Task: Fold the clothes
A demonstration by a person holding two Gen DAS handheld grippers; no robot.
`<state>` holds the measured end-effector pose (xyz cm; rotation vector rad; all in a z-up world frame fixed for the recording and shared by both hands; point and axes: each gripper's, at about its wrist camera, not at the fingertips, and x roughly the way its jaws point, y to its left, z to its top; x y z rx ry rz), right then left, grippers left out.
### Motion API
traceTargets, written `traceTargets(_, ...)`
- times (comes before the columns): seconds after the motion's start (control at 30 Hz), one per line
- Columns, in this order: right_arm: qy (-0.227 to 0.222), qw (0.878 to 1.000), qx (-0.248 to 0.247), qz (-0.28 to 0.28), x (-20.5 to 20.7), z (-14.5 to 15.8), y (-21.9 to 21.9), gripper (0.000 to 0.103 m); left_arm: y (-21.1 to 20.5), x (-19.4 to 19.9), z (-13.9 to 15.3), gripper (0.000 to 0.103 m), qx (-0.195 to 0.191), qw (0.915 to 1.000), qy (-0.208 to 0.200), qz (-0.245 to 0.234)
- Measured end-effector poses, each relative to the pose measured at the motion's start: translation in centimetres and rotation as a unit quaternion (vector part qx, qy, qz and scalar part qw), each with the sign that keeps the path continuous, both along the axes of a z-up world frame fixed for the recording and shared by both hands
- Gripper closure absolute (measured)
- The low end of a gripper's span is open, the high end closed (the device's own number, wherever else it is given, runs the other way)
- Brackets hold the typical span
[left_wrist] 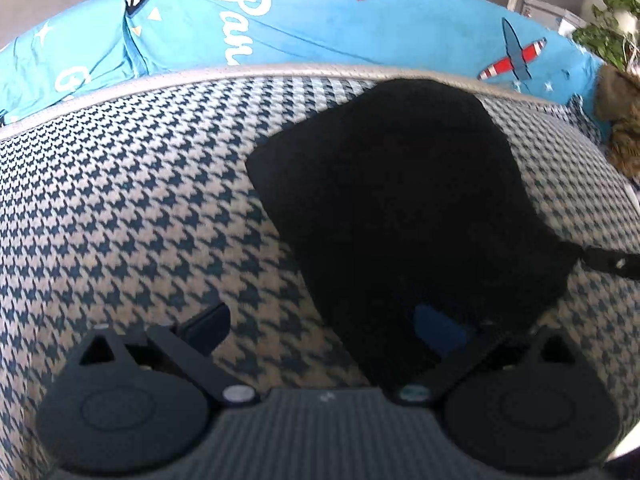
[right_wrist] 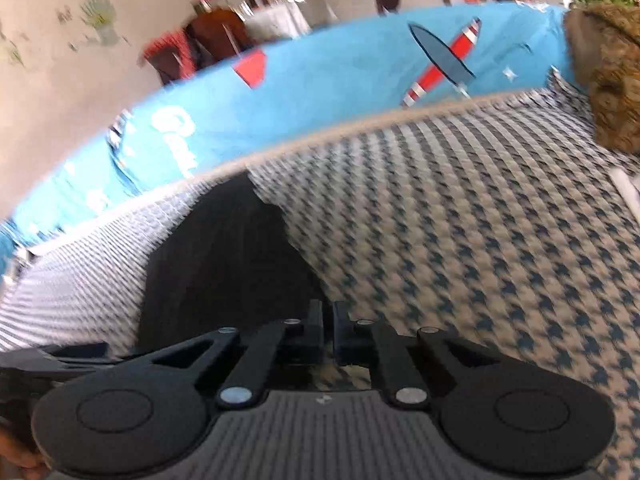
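A black garment (left_wrist: pixel 400 200) lies partly flat on a houndstooth-patterned cushion (left_wrist: pixel 120 200). My left gripper (left_wrist: pixel 324 328) is open wide at the garment's near edge. Its blue-padded right finger (left_wrist: pixel 440 328) sits against the black cloth, while its left finger (left_wrist: pixel 208 326) is over bare cushion. The garment's right corner is drawn to a point at the tip of my right gripper (left_wrist: pixel 612 264). In the blurred right wrist view, my right gripper (right_wrist: pixel 329 316) is shut, and the black garment (right_wrist: pixel 224 264) runs away from its fingertips to the left over the cushion (right_wrist: pixel 480 240).
A blue sheet (left_wrist: pixel 320 28) printed with aeroplanes and white lettering lies behind the cushion's grey piped edge (left_wrist: pixel 240 74). A brown furry object (right_wrist: pixel 604 80) and a green plant (left_wrist: pixel 612 28) are at the far right. Furniture and a wall (right_wrist: pixel 60 80) stand beyond.
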<state>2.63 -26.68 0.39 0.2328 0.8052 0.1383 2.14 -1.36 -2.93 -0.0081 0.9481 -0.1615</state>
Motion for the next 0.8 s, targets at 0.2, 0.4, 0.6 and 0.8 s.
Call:
traceTargets(0.2, 0.002, 1.0, 0.018, -0.024, -0.7, -0.3, -0.7, 0.094, -0.2, -1.3, -0.8, 0.0, 0.01, 0.9999, 0.006, -0.005)
traceTargets(0.4, -0.05, 0.998, 0.036, 0.032, -0.7, 0.9, 1.4, 0.085, 0.2, -2.0, -0.7, 0.0, 0.011, 0.9999, 0.007, -0.004)
traceTargets(0.6, -0.049, 0.995, 0.034, 0.077, 0.4, 0.3, 4.1, 0.083, 1.2, -1.7, 1.2, 0.0, -0.005, 0.9992, -0.036, 0.018)
traceTargets(0.8, -0.022, 0.996, 0.019, 0.09, 0.5, -0.7, 5.3, 0.078, 2.0, 0.6, 1.9, 0.0, -0.036, 0.9968, -0.045, 0.054)
